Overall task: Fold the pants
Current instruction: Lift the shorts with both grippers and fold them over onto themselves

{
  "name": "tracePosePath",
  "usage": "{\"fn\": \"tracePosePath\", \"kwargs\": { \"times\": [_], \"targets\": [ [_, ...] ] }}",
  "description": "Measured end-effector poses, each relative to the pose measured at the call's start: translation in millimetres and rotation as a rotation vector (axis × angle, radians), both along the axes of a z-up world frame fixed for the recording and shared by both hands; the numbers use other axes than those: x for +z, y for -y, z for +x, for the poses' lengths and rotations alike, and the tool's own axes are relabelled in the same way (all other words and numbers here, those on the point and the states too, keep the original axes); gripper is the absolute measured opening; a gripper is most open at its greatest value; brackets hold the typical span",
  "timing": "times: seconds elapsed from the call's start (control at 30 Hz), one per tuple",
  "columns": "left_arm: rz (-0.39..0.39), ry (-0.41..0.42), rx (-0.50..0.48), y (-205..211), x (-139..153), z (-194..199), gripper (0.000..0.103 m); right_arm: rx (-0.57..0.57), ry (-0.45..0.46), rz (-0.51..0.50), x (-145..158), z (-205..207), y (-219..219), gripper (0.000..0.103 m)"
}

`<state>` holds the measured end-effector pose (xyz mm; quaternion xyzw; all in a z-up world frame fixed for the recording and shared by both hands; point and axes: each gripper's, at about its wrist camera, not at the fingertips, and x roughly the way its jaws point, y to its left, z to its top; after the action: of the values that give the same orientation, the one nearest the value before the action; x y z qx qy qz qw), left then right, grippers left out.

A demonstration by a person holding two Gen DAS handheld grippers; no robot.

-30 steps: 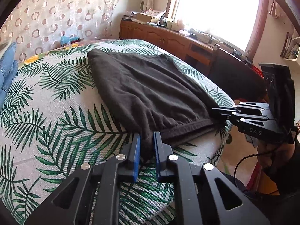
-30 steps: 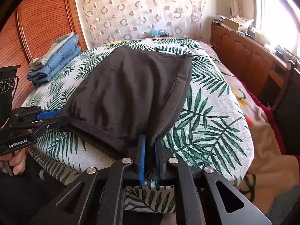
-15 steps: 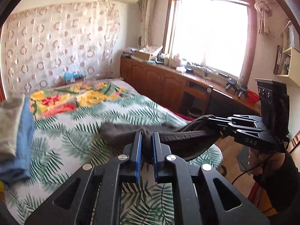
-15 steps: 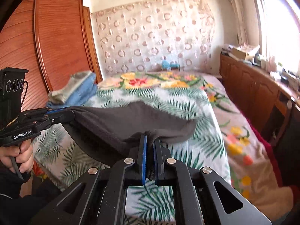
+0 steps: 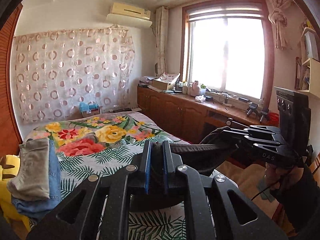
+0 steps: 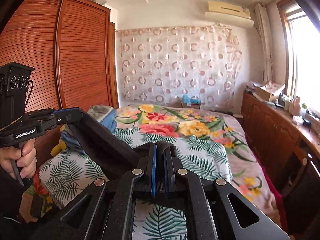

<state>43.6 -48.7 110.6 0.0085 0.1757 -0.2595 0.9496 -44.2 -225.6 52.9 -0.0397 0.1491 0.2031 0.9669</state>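
The dark brown pants [image 5: 196, 150] hang off the bed, stretched as a band between my two grippers. In the left wrist view my left gripper [image 5: 156, 145] is shut on one end of the cloth, its blue pads pressing the bunched fabric. My right gripper [image 5: 227, 135] grips the other end at the right, held by a gloved hand. In the right wrist view my right gripper [image 6: 160, 147] is shut on the pants [image 6: 104, 142], which run up and left to my left gripper [image 6: 79, 115]. The lower part of the pants is hidden under the gripper bodies.
The bed [image 5: 84, 160], with a leaf and flower cover, lies below and ahead. A pile of folded jeans and a grey garment [image 5: 34, 170] sits on its left side. A wooden wardrobe [image 6: 60, 60] stands on the left, and a low cabinet [image 6: 280, 132] runs under the window.
Both grippers have risen together and tilted up, lifting the pants off the bed. The cloth that lay flat on the cover now hangs stretched between them.
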Motion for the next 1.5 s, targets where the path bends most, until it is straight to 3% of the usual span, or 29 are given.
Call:
{"fn": "tracePosePath", "kwargs": {
  "times": [0.23,0.53,0.63,0.87,1.07,1.23,1.37,1.5],
  "targets": [
    [0.006,-0.027,0.045,-15.6,-18.1,16.5,0.011,0.031,0.01,-0.013,-13.3,14.6,-0.9,0.006],
    [-0.005,-0.174,0.09,-36.2,-86.5,72.6,0.011,0.079,-0.122,-0.011,-44.1,76.9,-2.8,0.006],
    [-0.006,-0.198,0.099,-39.8,-93.8,92.6,0.011,0.086,-0.17,-0.019,-50.0,104.6,-6.4,0.006],
    [0.016,-0.198,0.148,-45.0,-77.9,158.5,0.011,0.103,-0.181,-0.046,-26.0,177.0,-23.4,0.006],
    [0.016,-0.11,0.201,-48.7,-23.3,208.7,0.011,0.1,-0.142,-0.037,-0.1,255.1,-33.3,0.005],
    [0.044,-0.004,0.217,-48.5,16.9,215.6,0.011,0.092,-0.055,-0.007,39.0,289.9,-36.7,0.006],
    [0.066,0.016,0.223,-50.3,12.3,204.7,0.011,0.093,0.01,0.018,54.1,286.7,-35.7,0.006],
    [0.089,-0.053,0.218,-51.1,-30.1,188.8,0.011,0.108,-0.028,0.008,26.8,282.8,-42.5,0.006]
  ]
}}
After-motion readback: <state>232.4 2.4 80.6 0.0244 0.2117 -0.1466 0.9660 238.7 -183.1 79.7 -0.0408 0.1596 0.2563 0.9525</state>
